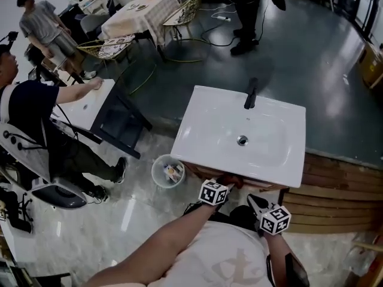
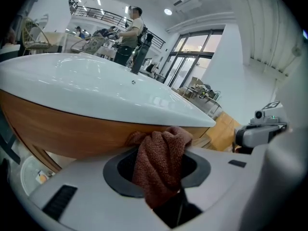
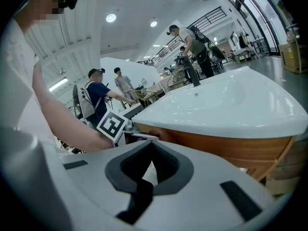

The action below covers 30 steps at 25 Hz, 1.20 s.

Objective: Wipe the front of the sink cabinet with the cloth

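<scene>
The left gripper (image 1: 224,185) has its jaws shut tight on the brown-red cloth (image 2: 161,160). The cloth pushes on the wooden front of the sink cabinet (image 2: 72,129), just under the white sink (image 1: 209,121). The right gripper (image 3: 144,174) hangs near that front, jaws together, holding nothing. A small round bin (image 1: 167,171) stands left of the sink on the shiny pale floor (image 1: 108,220).

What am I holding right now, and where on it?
The left gripper clamps the reddish-brown cloth by a bunched fold. The right gripper is shut on nothing.
</scene>
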Tool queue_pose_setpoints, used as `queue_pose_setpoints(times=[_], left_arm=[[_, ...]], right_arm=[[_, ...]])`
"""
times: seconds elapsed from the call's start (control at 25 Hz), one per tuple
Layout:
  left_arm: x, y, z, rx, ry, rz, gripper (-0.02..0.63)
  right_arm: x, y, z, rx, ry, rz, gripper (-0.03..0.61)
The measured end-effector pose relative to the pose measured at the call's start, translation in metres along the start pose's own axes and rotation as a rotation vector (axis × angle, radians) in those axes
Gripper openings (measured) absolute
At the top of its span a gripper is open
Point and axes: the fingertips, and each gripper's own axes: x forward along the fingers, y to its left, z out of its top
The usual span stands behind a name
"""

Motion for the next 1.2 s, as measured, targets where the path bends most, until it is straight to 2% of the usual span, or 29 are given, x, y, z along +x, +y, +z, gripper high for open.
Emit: queue_pose_setpoints(times=[0.24,0.68,1.2], left_arm=[[-0.006,0.013,0.001,-0.023,-0.013,0.016,0.141],[-0.041,0.075,0.009,-0.069,-0.068,0.138,0.141],[-0.1,0.142,0.015,-0.127,-0.146,0.246,0.141]], right_arm=[[0.003,-0.003,0.0,0.007,0.022,-0.004,0.012],[0.021,0.001,0.002,-0.004,0.059,0.017,0.012],[0.046,0.02,-0.002,-0.031,0.113,0.038,0.012]])
